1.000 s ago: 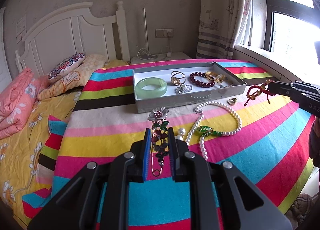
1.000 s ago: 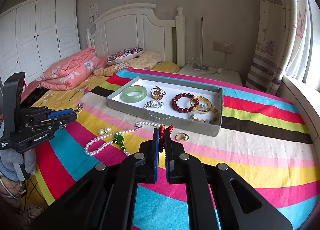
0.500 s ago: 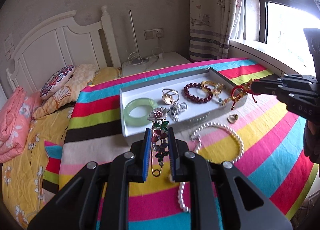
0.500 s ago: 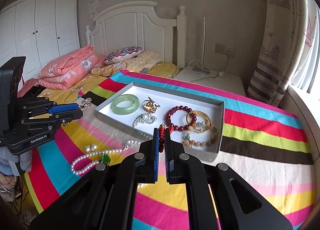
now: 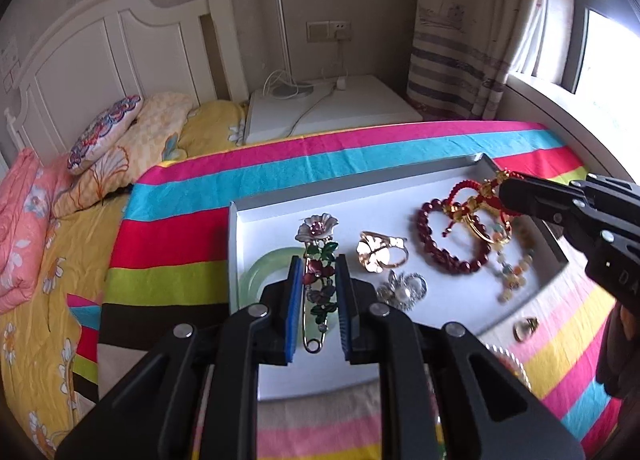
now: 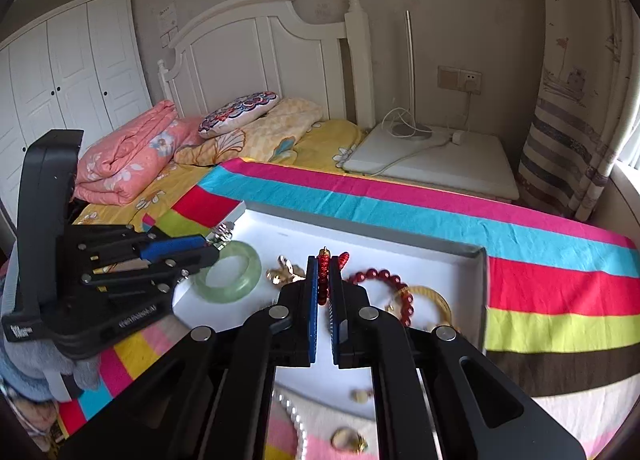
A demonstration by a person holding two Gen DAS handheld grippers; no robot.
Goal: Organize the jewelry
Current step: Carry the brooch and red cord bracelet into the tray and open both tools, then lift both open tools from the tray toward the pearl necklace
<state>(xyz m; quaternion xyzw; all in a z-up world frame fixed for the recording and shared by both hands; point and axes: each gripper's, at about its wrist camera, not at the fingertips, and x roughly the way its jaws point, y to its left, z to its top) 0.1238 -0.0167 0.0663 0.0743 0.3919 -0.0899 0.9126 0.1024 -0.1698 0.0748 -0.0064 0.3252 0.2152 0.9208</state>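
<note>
My left gripper (image 5: 318, 268) is shut on a flower brooch (image 5: 318, 256) with a long pin, and holds it over the left part of the white tray (image 5: 272, 215). Over the tray's right part, my right gripper (image 6: 323, 272) is shut on a red cord bracelet (image 6: 326, 266) with gold beads; in the left wrist view that bracelet (image 5: 466, 203) dangles from the right gripper (image 5: 506, 189). In the tray lie a green jade bangle (image 6: 228, 276), a gold ring (image 5: 380, 250), a dark red bead bracelet (image 5: 444, 248), a gold bangle (image 6: 434, 298) and a silver brooch (image 5: 402, 290).
The tray rests on a rainbow-striped blanket (image 6: 540, 260) on the bed. A gold ring (image 5: 526, 327) and part of a pearl necklace (image 6: 294, 416) lie on the blanket in front of the tray. Pillows (image 6: 240, 113), a folded pink quilt (image 6: 132, 155) and a white nightstand (image 6: 436, 163) lie beyond.
Both grippers have moved forward over the blanket and now hang above the tray, each still carrying its piece. The pearl necklace has dropped nearly out of view beneath them.
</note>
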